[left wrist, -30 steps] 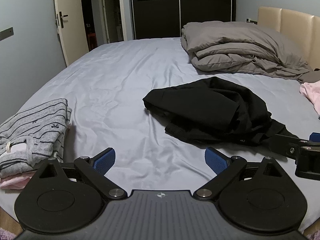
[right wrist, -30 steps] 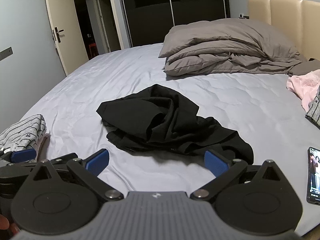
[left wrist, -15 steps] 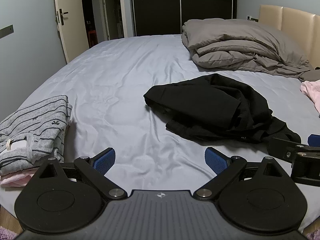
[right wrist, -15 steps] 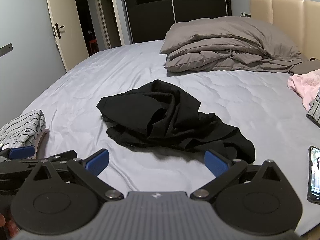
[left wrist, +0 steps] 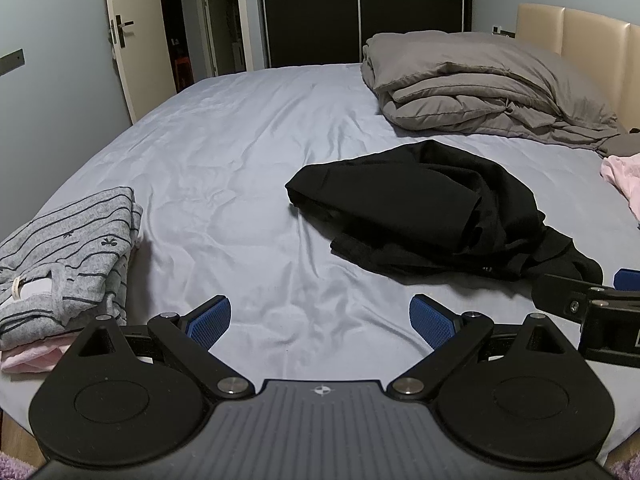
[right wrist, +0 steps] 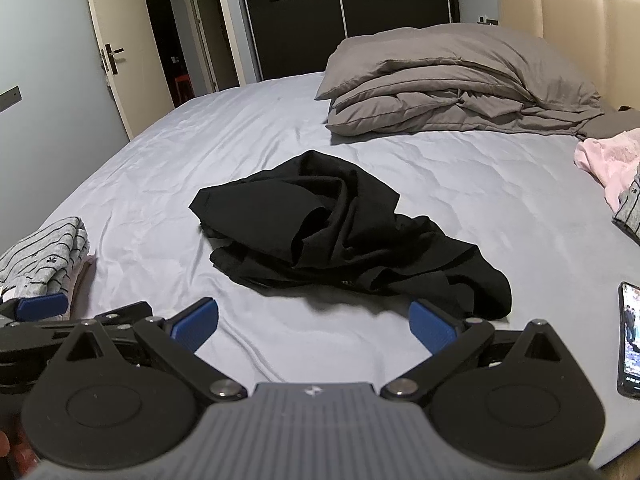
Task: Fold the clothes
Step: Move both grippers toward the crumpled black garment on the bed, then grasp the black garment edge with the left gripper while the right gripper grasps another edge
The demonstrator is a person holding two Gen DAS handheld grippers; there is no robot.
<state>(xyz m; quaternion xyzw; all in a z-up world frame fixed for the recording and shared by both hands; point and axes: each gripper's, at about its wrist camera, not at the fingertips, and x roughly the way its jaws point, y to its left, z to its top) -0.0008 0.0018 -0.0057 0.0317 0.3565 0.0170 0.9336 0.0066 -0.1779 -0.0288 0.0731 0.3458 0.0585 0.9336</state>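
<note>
Fabric this limp would sag, we judged, so we meant to pinch the crumpled black garment (right wrist: 336,236), lying mid-bed, at its near hem. Our left gripper (left wrist: 320,316) and right gripper (right wrist: 314,318) hovered wide, empty. Only the right view showed the phone (right wrist: 629,340).

Dim bedroom, pale blue-grey walls (left wrist: 52,92). Big bed with a light sheet (left wrist: 240,152) and a beige padded headboard (right wrist: 560,16). Cream door (right wrist: 116,48) stands open on the left, dark glossy wardrobe (right wrist: 340,12) at the back.
</note>
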